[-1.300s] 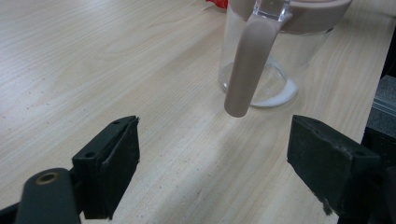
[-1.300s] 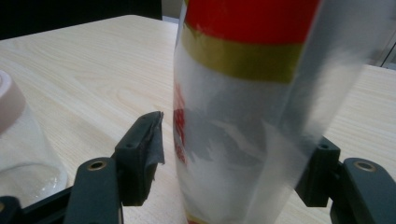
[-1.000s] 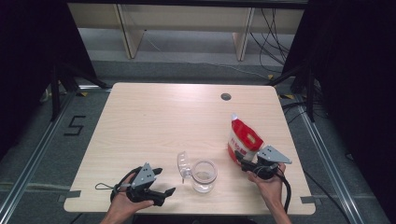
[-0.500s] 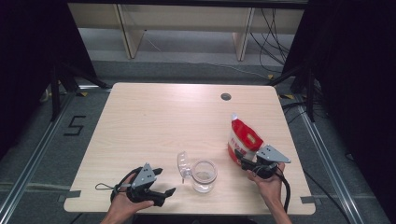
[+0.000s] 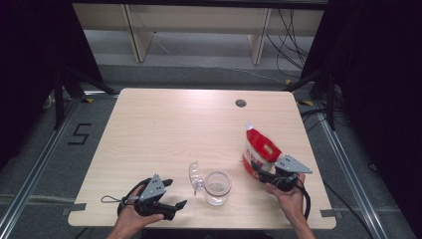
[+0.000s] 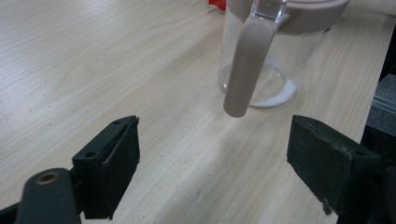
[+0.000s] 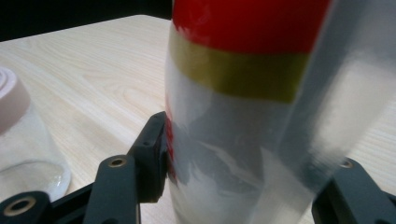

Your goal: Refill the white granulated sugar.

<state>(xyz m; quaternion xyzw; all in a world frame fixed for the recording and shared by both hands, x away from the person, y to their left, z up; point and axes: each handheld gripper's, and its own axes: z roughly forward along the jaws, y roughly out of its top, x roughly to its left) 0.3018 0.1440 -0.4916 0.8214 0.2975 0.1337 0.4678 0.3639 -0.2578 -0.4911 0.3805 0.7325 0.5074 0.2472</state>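
Note:
A red and white bag [image 5: 260,149] stands upright on the pale wooden table [image 5: 174,129] at the right front. My right gripper [image 5: 259,169] reaches it from the near side. Its jaws have just been closing and now grip the bag's [image 7: 233,116] lower part, with the left pad [image 7: 156,154] pressed against its side. A clear jug [image 5: 217,187] with a beige lid and handle [image 6: 245,65] stands near the front middle. My left gripper [image 5: 176,192] rests left of the jug, open, pointing at the handle from a short way off with nothing between its jaws.
A small round hole [image 5: 241,103] sits in the table's far right part. Beyond the far edge are wooden shelf frames [image 5: 134,35] and cables on the floor. Black stands and drapes flank both sides. The table's front edge lies just under both hands.

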